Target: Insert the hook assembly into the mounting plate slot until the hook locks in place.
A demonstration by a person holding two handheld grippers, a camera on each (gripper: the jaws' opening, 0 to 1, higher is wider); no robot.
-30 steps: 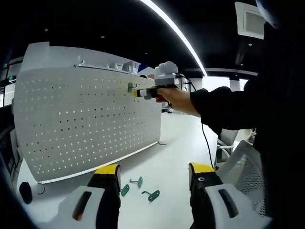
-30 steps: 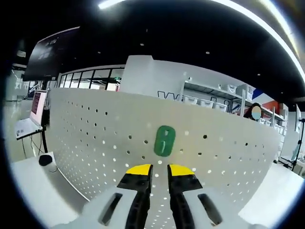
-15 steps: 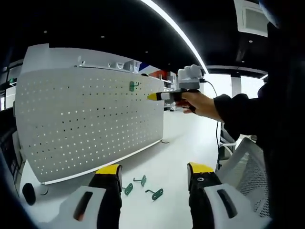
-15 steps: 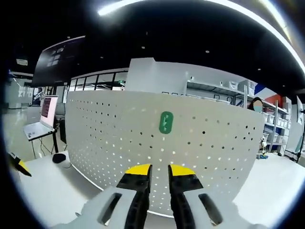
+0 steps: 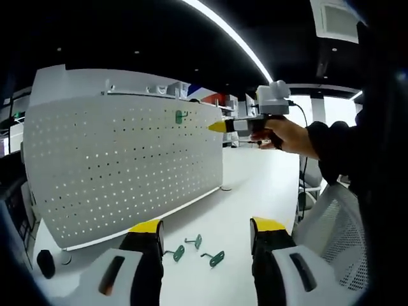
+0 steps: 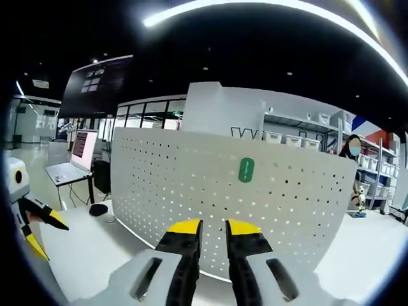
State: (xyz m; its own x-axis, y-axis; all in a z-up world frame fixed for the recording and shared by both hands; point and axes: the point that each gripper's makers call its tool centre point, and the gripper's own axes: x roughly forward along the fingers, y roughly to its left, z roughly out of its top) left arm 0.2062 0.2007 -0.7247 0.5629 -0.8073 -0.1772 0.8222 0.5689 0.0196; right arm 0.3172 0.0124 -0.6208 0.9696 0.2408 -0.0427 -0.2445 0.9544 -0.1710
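The green hook (image 6: 246, 170) sits on the white pegboard mounting plate (image 6: 191, 191), high up and toward its right end. Its flat oval base lies against the board with the long axis running up and down; in the left gripper view the hook (image 5: 180, 116) shows its prong sticking out from the board toward the open floor side.

The right gripper (image 6: 212, 227) is well back from the plate — jaws nearly together, a thin gap between the yellow tips, nothing in them. From the left gripper view it (image 5: 220, 127) is held in a hand (image 5: 287, 135), level with the hook but apart from it.

The left gripper (image 5: 205, 227) is spread wide and empty. Three spare green hooks (image 5: 197, 248) lie on the white table (image 5: 236, 191) just beyond its jaws.
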